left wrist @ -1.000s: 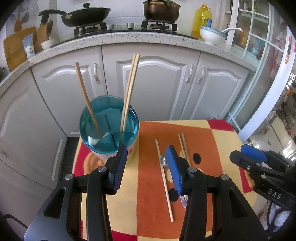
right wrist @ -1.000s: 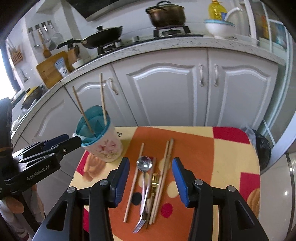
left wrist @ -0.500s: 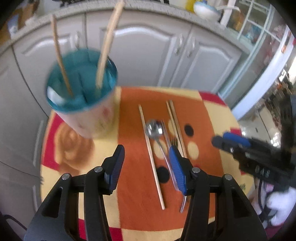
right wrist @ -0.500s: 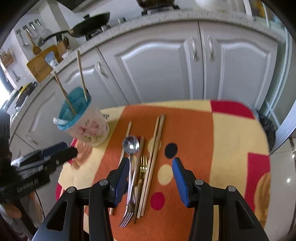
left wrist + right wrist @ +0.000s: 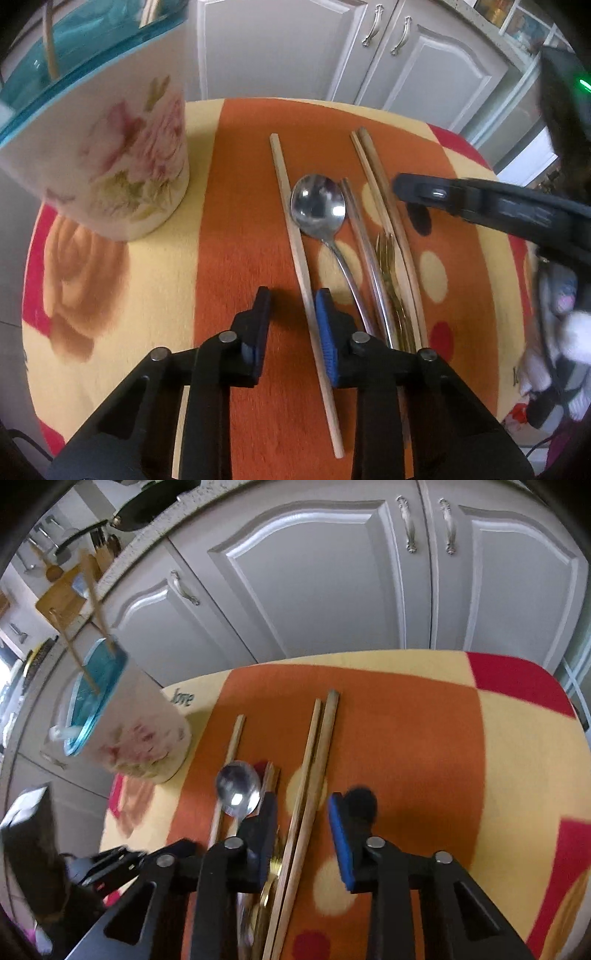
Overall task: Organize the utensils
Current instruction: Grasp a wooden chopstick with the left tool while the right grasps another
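Observation:
On the orange and yellow cloth (image 5: 236,206) lie a lone chopstick (image 5: 291,229), a steel spoon (image 5: 317,206), a gold fork (image 5: 388,266) and a pair of chopsticks (image 5: 310,775). My left gripper (image 5: 294,308) is low over the cloth, its jaws closing around the lone chopstick, which lies against the right pad only. My right gripper (image 5: 304,812) straddles the chopstick pair, its jaws closing with gaps on both sides. A floral holder cup (image 5: 122,166) with a teal insert and upright chopsticks stands at the back left.
White cabinet doors (image 5: 314,590) rise right behind the small table. The right gripper's black arm (image 5: 498,210) reaches in from the right, close to the fork. Another single chopstick (image 5: 356,221) lies between spoon and fork.
Both grippers have dropped down close to the cloth and tilted further downward. Their jaws have narrowed, the left around the lone chopstick, the right around the pair.

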